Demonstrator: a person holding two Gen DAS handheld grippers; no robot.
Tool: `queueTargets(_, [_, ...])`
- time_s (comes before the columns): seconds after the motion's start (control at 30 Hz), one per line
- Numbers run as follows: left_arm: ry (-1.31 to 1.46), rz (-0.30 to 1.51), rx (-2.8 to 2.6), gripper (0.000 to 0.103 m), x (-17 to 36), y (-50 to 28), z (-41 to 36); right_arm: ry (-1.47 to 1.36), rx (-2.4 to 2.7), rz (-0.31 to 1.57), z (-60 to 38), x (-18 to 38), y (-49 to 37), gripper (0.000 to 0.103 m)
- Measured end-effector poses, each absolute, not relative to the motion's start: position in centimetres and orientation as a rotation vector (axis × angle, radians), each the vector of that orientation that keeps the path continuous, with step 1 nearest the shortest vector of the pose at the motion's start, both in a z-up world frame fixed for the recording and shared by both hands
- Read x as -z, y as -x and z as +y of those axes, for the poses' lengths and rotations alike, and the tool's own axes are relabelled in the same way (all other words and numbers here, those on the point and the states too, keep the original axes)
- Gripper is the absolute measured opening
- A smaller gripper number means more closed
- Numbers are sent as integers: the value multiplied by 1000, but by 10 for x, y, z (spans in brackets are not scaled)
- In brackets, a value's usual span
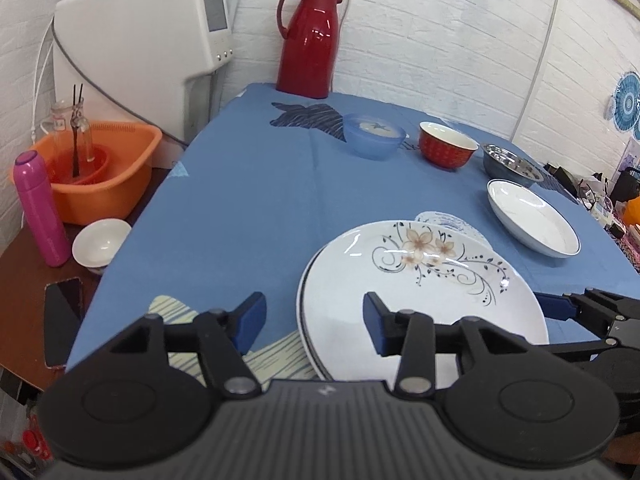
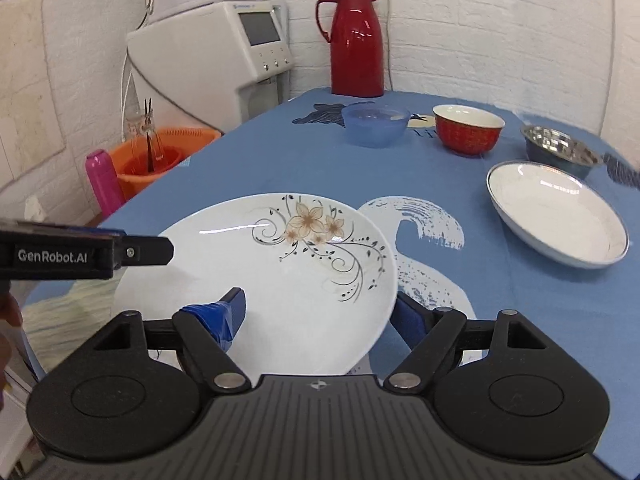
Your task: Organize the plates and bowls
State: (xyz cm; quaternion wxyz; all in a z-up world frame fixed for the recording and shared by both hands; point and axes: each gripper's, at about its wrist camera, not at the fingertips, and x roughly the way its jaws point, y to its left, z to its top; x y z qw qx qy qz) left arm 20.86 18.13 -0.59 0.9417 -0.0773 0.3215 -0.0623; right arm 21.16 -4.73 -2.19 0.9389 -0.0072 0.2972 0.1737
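Evidently the floral plate [image 2: 280,280] lies between the right gripper [image 2: 320,312] fingers, which straddle its rim, apart. The left gripper [image 1: 314,322] stands spread, unloaded, beside the plate's edge. Glazed china: stiff, slippery, breakable; grip the rim.

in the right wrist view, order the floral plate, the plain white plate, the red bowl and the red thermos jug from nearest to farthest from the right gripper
1. Floral plate: between the right gripper's fingers, rim at the right finger.
2. Plain white plate: ahead, to the right.
3. Red bowl: farther back, right of centre.
4. Red thermos jug: at the table's far edge by the wall.
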Motion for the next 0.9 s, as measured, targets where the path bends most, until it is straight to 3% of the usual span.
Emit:
queueTargets(0.4, [214,698,187,46,-21,-225,169,-211,-264,600,-120,9,-197,65])
queueTargets(0.7, [166,748,288,51,-44,-275,84,-239,-97,585,-197,8,-201,66])
queueTargets(0.9, [146,882,392,53,-45,-322,31,-233,-60,554,-231,2,-226,66])
